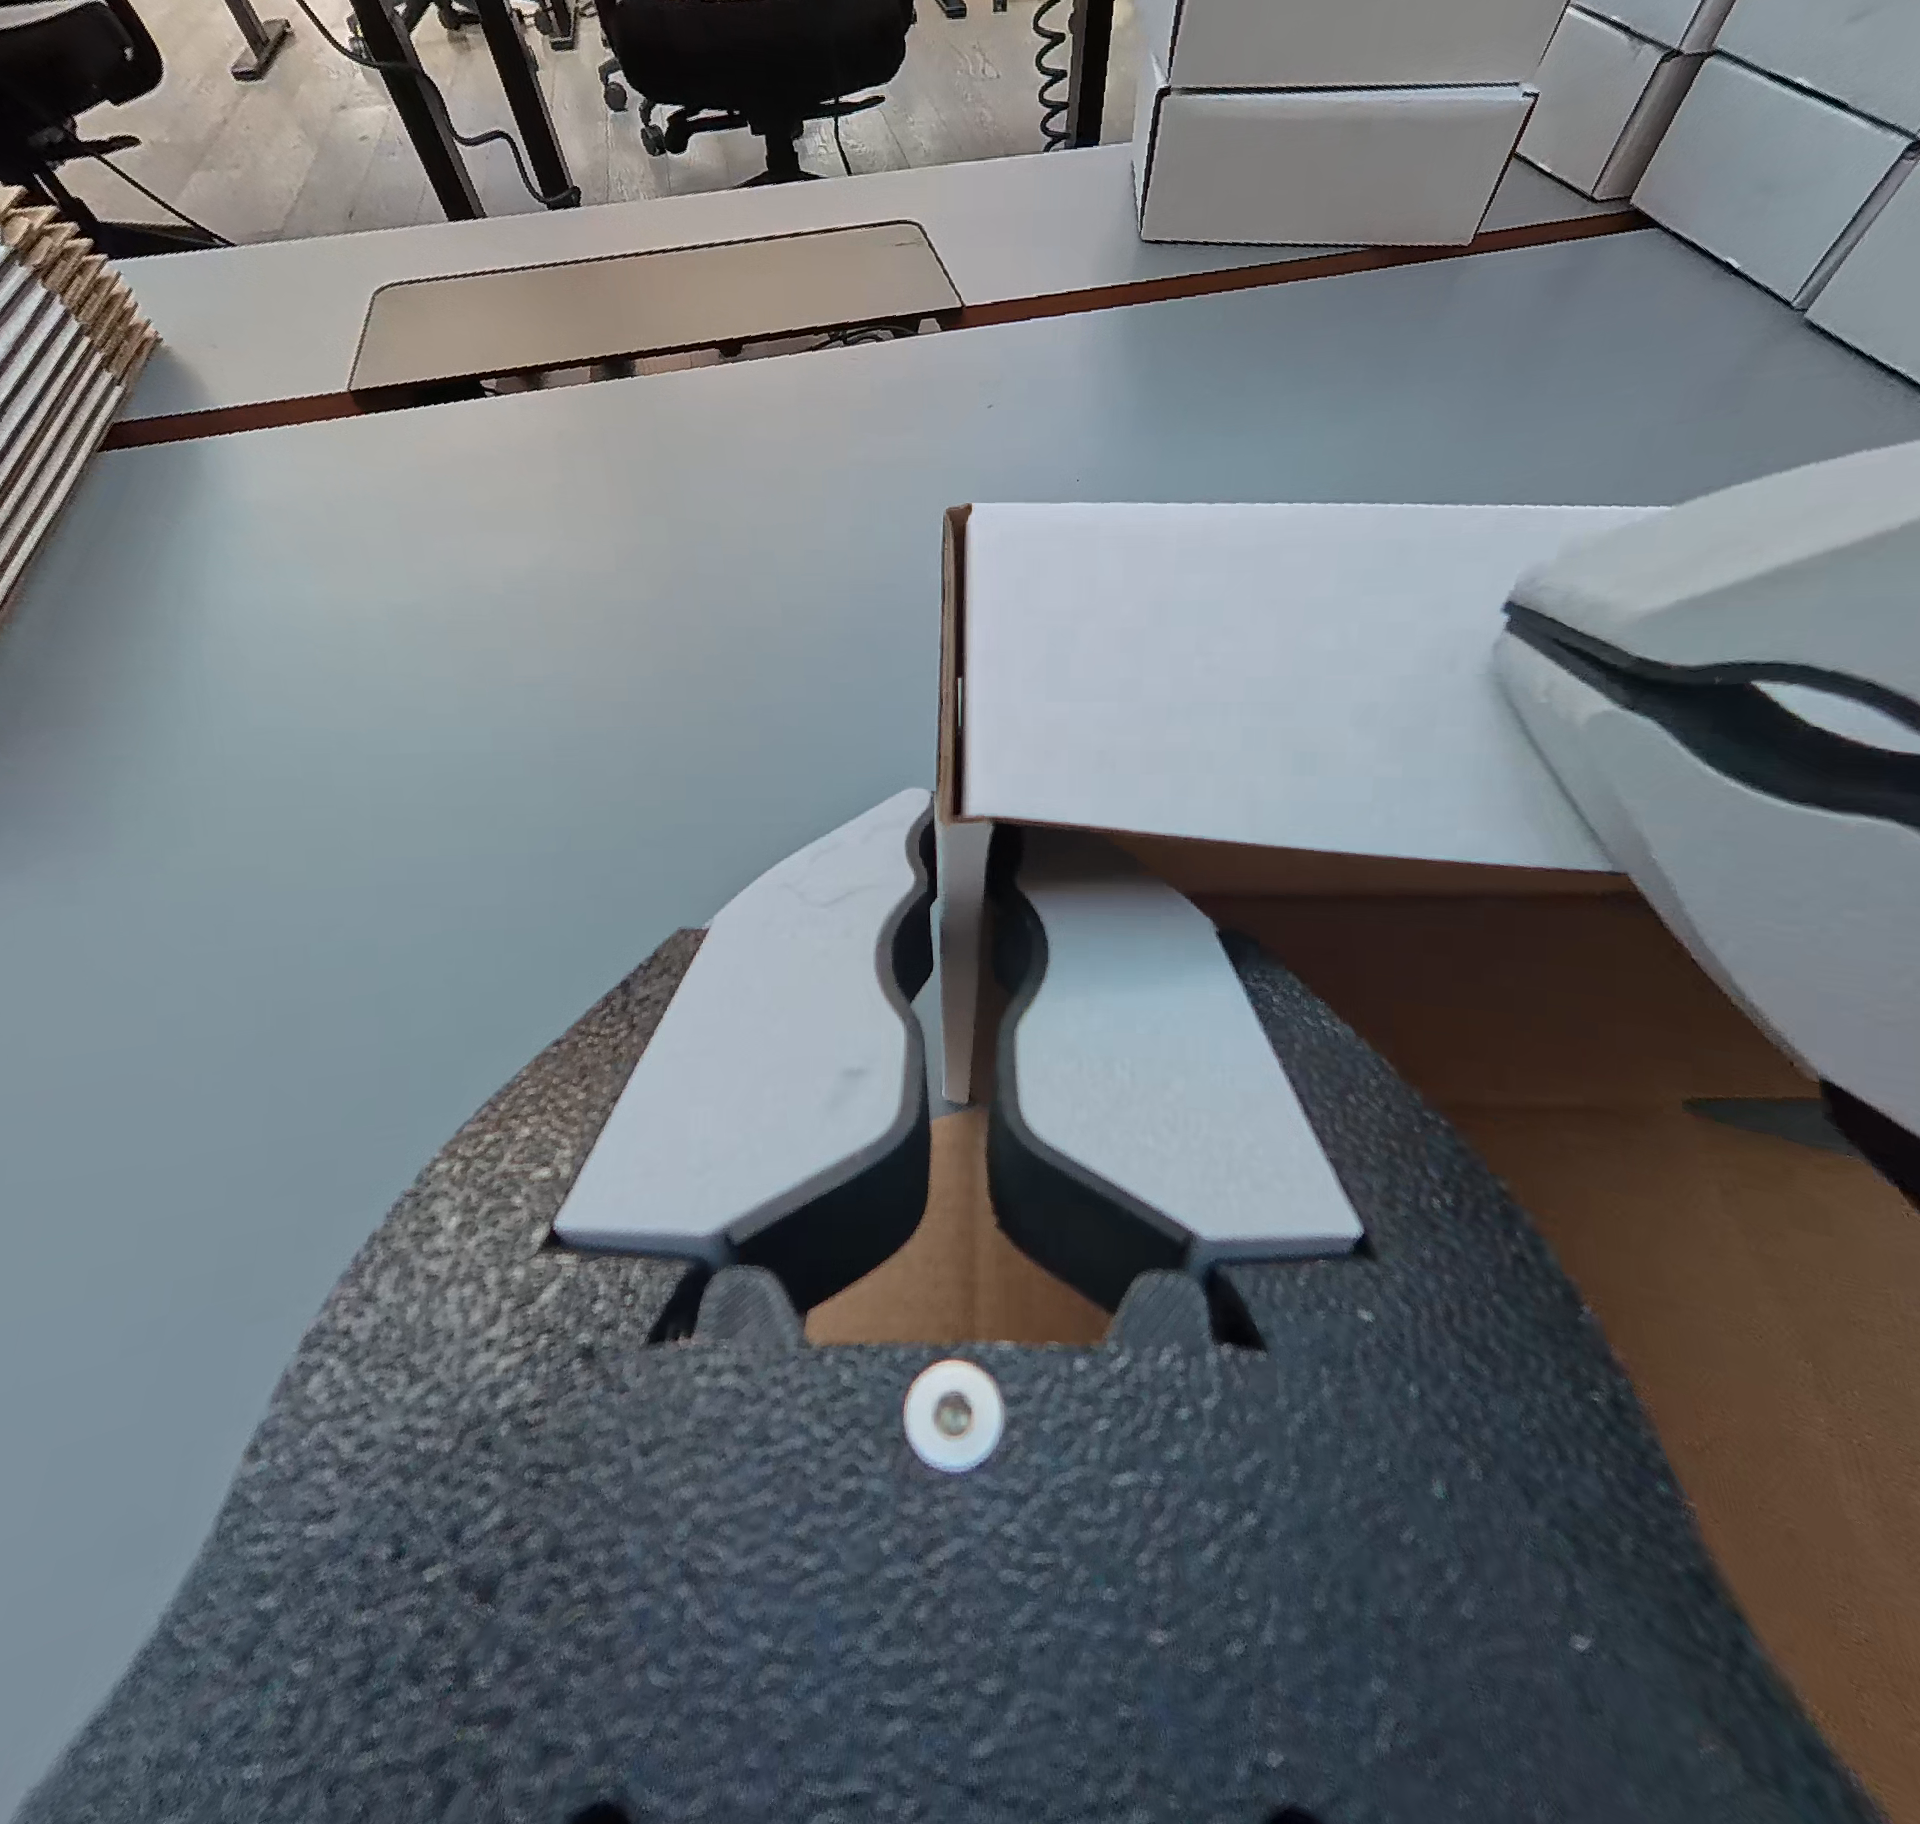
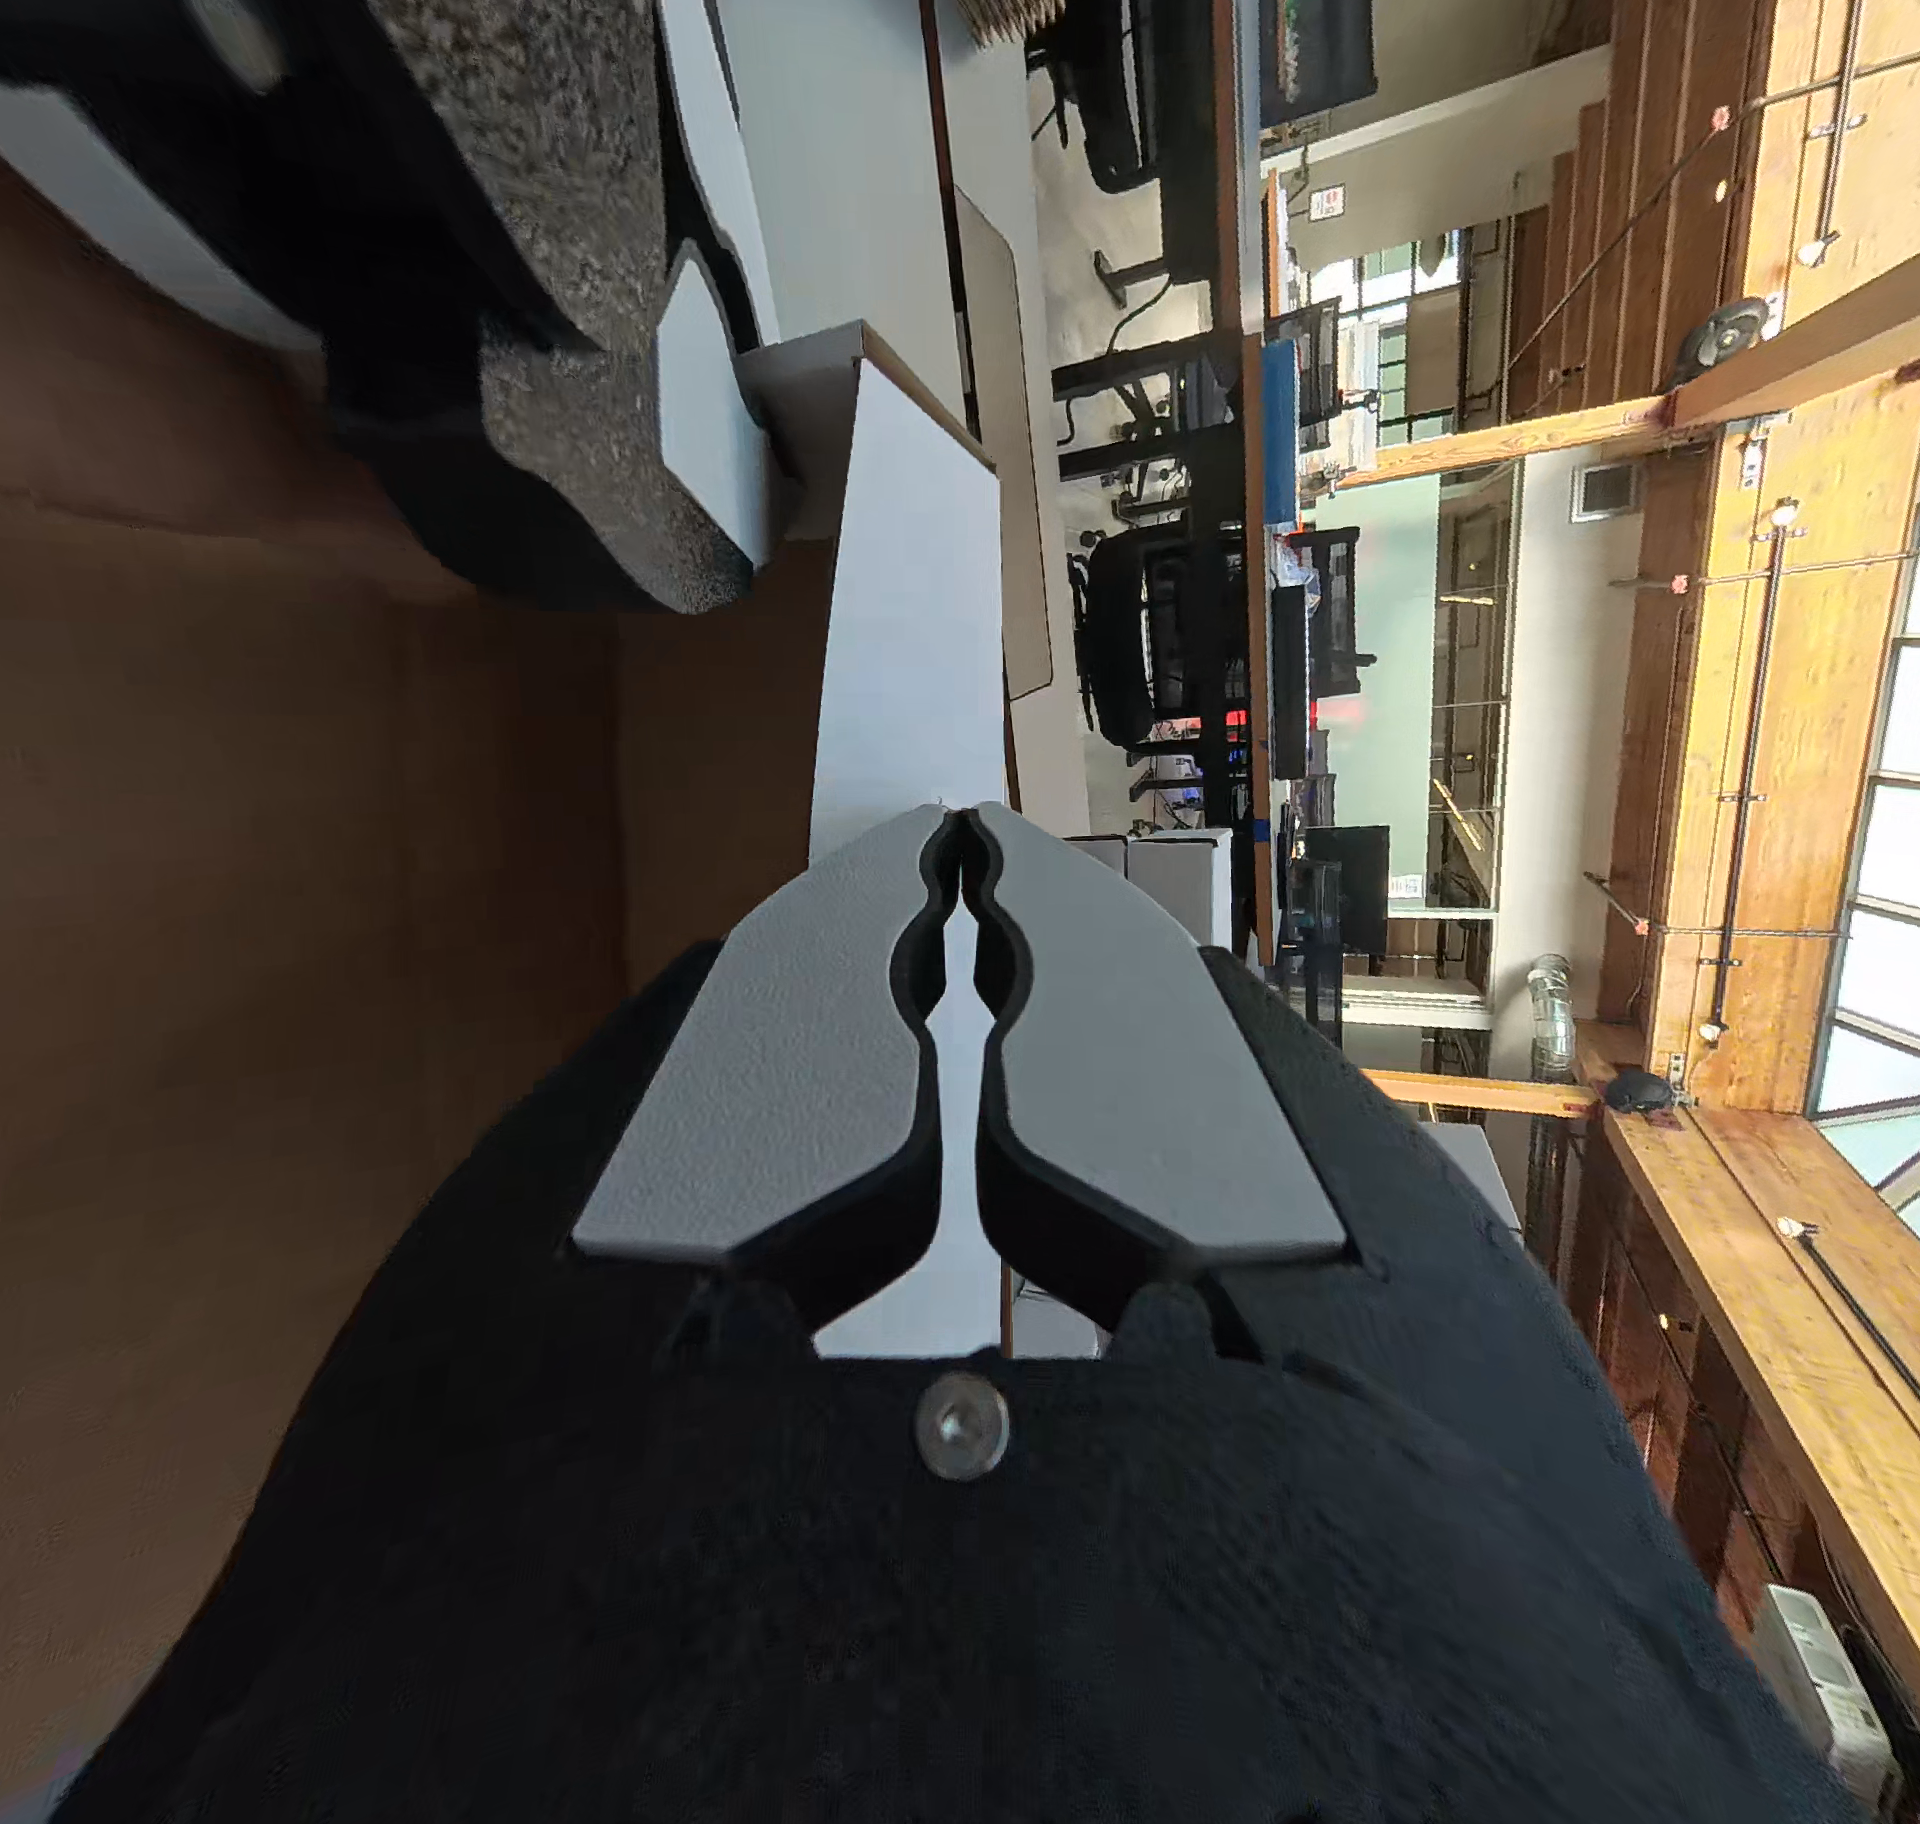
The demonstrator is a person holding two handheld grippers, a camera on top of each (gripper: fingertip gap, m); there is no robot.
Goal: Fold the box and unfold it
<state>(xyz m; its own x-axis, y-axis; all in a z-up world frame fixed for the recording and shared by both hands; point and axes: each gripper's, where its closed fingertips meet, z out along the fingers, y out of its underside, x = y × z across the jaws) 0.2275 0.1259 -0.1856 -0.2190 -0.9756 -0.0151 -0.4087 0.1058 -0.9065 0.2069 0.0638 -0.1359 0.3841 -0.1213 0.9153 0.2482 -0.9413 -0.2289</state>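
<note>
The cardboard box [image 1: 1247,673], white outside and brown inside, lies half folded on the grey bench [image 1: 468,683]. The left gripper [image 1: 961,901] pinches a narrow upright side flap [image 1: 961,964]; the right gripper [image 2: 961,824], nearly closed, clamps the raised white panel's edge.

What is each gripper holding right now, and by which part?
Left gripper pinches the box's upright side flap at its left corner. Right gripper is shut; whether it clamps the white panel cannot be told.

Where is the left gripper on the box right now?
Left wrist view: the left gripper pinches the box's upright left side flap, below the white panel's near-left corner, on the grey table.
</note>
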